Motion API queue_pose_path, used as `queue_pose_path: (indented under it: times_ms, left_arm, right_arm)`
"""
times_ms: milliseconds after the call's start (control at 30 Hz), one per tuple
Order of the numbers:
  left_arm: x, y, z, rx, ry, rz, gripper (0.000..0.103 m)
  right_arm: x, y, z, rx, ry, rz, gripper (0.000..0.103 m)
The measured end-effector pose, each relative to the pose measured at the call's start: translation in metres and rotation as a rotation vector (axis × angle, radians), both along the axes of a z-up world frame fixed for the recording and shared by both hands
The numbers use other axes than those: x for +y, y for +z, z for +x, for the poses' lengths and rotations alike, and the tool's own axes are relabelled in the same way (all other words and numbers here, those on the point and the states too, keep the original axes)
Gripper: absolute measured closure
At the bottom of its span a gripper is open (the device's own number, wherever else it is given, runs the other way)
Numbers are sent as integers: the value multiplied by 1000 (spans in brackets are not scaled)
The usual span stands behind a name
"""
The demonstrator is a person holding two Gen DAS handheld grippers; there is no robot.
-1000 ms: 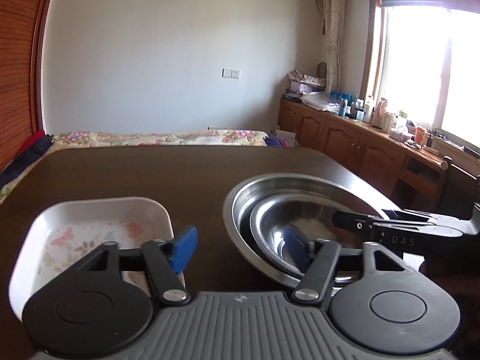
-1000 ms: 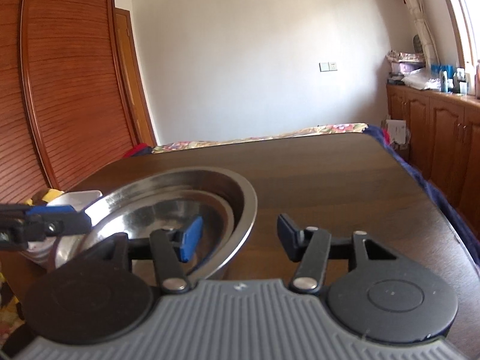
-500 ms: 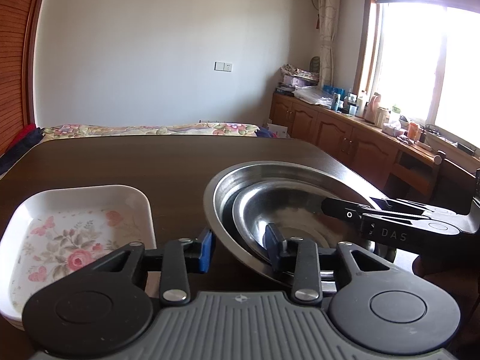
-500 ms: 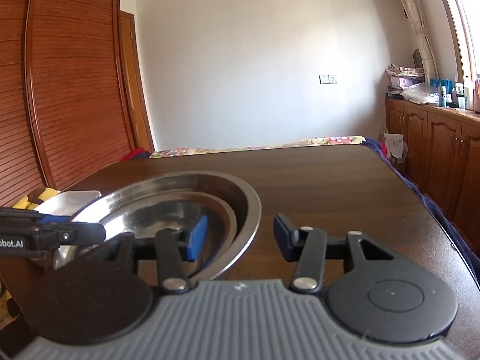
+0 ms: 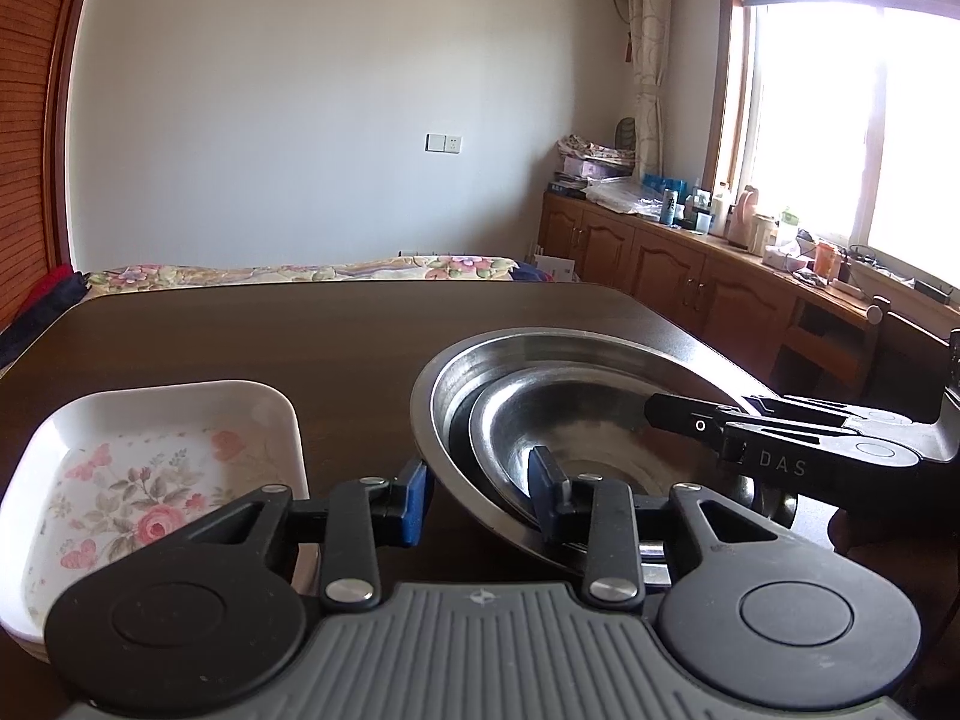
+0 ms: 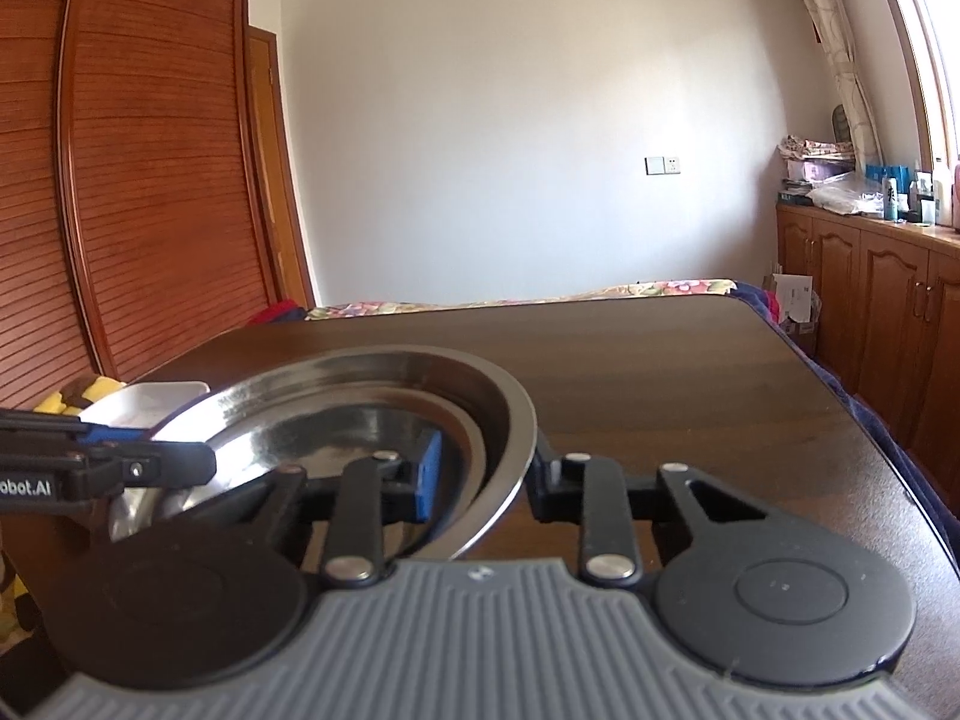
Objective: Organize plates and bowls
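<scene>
Both jaws straddle the big bowl's (image 5: pixel 540 354) rim from opposite sides, partly closed: the left gripper (image 5: pixel 480 495) at lower centre of its view, the right gripper (image 6: pixel 486 474) likewise. Whether the pads actually pinch the steel, I cannot tell. A smaller bowl (image 5: pixel 576 420) nests inside. The dish (image 5: pixel 150 480), floral, sits lower left on the table (image 5: pixel 300 336), just beside the bowls.

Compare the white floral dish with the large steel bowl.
The white floral dish is rectangular and patterned; the large steel bowl is round, plain and shiny. The dish holds nothing; the bowl holds a smaller steel bowl. No gripper straddles the dish's rim; both straddle the bowl's. Both are on the dark table.
</scene>
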State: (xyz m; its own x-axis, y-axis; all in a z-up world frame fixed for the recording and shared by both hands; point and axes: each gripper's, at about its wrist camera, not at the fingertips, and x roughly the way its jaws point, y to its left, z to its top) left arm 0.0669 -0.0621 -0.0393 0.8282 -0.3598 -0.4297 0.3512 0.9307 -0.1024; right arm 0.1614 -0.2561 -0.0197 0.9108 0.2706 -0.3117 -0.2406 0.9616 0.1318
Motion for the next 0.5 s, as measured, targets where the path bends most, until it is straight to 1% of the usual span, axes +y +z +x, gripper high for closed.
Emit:
queue_pose_path:
  times_ms: [167, 367, 500]
  left_arm:
    - [-2, 0, -2, -6, 8, 24, 67]
    - [0, 6, -4, -2, 7, 12, 67]
    - [6, 15, -9, -19, 11, -3, 67]
  right_arm:
    - [3, 0, -3, -10, 7, -29, 73]
    - [4, 8, -8, -18, 14, -18, 73]
    - [8, 19, -9, -25, 23, -8, 73]
